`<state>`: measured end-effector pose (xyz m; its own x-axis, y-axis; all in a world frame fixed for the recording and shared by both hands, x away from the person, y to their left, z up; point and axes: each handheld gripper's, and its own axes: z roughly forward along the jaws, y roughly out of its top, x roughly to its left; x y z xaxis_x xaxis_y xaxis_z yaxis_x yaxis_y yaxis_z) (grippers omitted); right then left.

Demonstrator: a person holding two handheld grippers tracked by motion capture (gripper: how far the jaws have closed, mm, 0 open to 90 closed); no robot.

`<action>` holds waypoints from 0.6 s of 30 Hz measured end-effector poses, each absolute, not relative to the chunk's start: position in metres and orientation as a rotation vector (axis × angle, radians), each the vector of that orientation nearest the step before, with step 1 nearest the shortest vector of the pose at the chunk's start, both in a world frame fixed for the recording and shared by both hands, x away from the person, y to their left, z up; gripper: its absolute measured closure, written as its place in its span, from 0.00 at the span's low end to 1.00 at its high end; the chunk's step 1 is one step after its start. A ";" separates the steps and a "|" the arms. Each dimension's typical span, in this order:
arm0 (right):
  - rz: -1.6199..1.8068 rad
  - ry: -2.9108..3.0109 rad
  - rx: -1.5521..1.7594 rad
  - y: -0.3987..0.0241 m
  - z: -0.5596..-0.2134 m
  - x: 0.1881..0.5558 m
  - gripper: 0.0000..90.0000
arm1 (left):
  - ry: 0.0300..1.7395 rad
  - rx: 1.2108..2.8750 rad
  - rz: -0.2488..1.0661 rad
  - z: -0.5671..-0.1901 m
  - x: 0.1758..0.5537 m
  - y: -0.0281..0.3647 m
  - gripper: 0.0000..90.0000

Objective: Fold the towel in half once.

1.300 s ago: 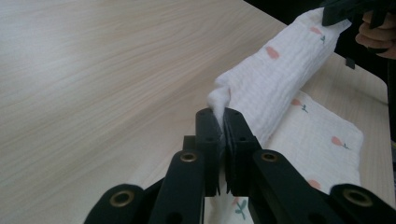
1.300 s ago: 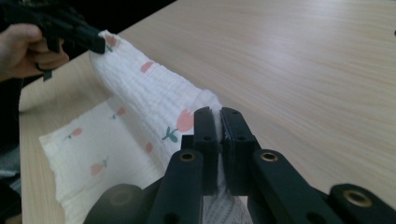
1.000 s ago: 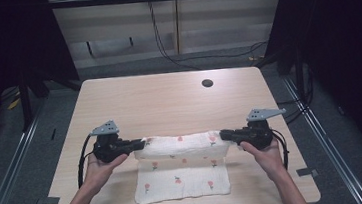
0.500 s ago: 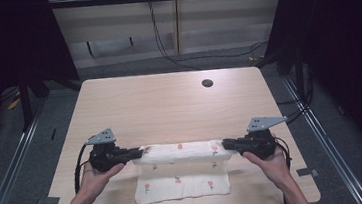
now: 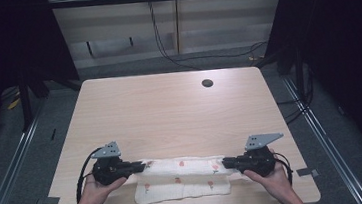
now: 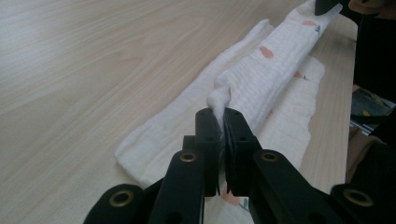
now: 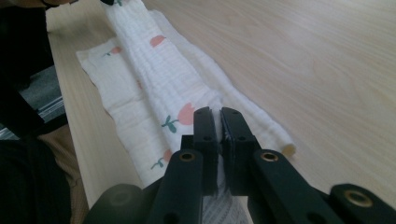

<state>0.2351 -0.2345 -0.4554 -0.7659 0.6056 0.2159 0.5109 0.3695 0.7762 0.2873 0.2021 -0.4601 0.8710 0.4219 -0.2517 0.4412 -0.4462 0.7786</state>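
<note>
The cloth (image 5: 182, 178), white with small red flowers, lies along the near edge of the bench (image 5: 169, 108), already doubled on itself, with one long fold raised between the two hands.

At the cloth's left end, the left tongs (image 5: 138, 165) are clenched on a bunched corner of that raised fold; in the left gripper view the fabric puffs out just above the closed jaws (image 6: 223, 122). To do this step well, that hand should keep the pinch firm and hold level with its partner, so the fold stays straight and does not twist.

Along the middle of the cloth, the raised layer looks taut between the two ends, with only a little slack. My judgement is that the fold is being carried toward the near edge of the cloth below, so both ends should come down together, with the lifted edge laid square on the lower layer's near edge.

At the cloth's right end, the right tongs (image 5: 229, 162) are likewise clenched on the fold's corner (image 7: 218, 125). Let go only once the layer rests flat, both tongs at once, or the cloth will skew.
</note>
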 end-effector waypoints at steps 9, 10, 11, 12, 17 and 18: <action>1.348 2.543 1.058 -0.236 -0.468 0.225 0.93 | 0.602 2.138 -0.068 -0.475 0.273 0.201 0.94; 1.341 2.552 1.051 -0.235 -0.469 0.224 0.93 | 0.596 2.141 -0.074 -0.476 0.273 0.201 0.94; 1.337 2.557 1.049 -0.235 -0.469 0.223 0.93 | 0.590 2.159 -0.080 -0.477 0.270 0.200 0.93; 1.333 2.558 1.054 -0.234 -0.469 0.221 0.93 | 0.571 2.185 -0.078 -0.478 0.267 0.198 0.93; 1.309 2.604 1.059 -0.232 -0.475 0.210 0.92 | 0.558 2.223 -0.103 -0.480 0.259 0.196 0.89; 1.295 2.614 1.058 -0.232 -0.477 0.208 0.91 | 0.555 2.225 -0.108 -0.480 0.258 0.196 0.89</action>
